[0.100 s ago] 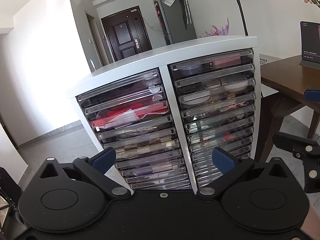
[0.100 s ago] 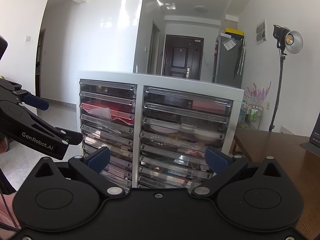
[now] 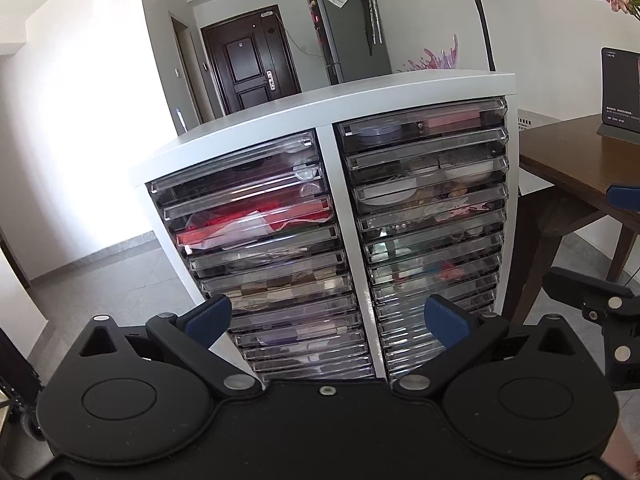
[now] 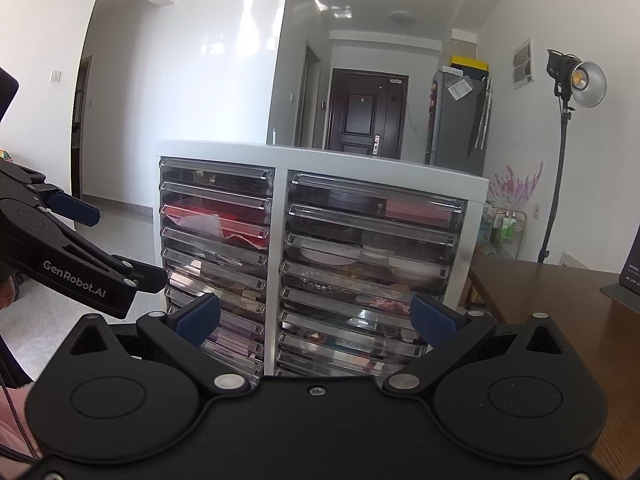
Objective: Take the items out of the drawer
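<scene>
A white cabinet (image 3: pixel 344 208) (image 4: pixel 276 264) with two columns of clear plastic drawers stands straight ahead in both wrist views. All drawers look pushed in; one on the left column holds red items (image 3: pixel 256 220) (image 4: pixel 224 224). My left gripper (image 3: pixel 326 318) is open, short of the lower drawers, nothing between its blue pads. My right gripper (image 4: pixel 314 316) is open too, empty, facing the cabinet's middle. The left gripper's body (image 4: pixel 60 256) shows at the left of the right wrist view, and the right gripper's finger (image 3: pixel 588 296) at the right edge of the left wrist view.
A dark wooden table (image 3: pixel 580 168) (image 4: pixel 552 304) stands right of the cabinet with a black tablet (image 3: pixel 620 92) on it. A light stand (image 4: pixel 560 152), grey fridge (image 4: pixel 458 120) and dark door (image 4: pixel 366 112) are behind. Tiled floor (image 3: pixel 120 280) lies to the left.
</scene>
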Demonstrator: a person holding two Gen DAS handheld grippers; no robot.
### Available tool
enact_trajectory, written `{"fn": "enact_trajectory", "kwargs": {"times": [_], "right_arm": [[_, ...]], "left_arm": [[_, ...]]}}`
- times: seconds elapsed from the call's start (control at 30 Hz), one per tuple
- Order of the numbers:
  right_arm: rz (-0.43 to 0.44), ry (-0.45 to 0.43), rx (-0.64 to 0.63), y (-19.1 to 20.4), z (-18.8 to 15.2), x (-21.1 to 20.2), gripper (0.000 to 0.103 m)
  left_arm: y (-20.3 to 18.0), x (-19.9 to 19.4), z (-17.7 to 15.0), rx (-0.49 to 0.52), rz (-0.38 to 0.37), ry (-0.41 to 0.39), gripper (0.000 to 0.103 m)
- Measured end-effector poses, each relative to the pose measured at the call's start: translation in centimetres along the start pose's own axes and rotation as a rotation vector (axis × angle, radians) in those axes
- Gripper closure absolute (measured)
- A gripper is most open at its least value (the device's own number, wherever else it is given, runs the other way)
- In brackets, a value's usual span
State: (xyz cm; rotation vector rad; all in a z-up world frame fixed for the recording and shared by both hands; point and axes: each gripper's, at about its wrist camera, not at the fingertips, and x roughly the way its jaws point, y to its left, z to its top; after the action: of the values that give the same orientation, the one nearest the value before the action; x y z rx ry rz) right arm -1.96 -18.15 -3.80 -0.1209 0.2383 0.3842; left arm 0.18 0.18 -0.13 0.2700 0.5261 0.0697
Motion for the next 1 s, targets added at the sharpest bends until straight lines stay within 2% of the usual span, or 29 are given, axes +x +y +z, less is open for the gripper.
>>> {"fn": "enact_trajectory", "kwargs": {"times": [0.13,0.27,1.0], "right_arm": [[-0.003,0.004,-0.005,0.07,-0.04,0.04,0.000],[-0.005,0.008,-0.011,0.14,-0.09,0.07,0.000],[-0.007,0.014,-0.025,0.25,-0.31,0.13,0.000]], "left_arm": [[0.14,0.34,-0.02,-0.031,-0.016,0.030,0.000],[0.35,0.47,0.00,-0.055,0.003,0.026,0.000],[0.62,0.43,-0.56,-0.051,-0.002,0.020,0.000]]}}
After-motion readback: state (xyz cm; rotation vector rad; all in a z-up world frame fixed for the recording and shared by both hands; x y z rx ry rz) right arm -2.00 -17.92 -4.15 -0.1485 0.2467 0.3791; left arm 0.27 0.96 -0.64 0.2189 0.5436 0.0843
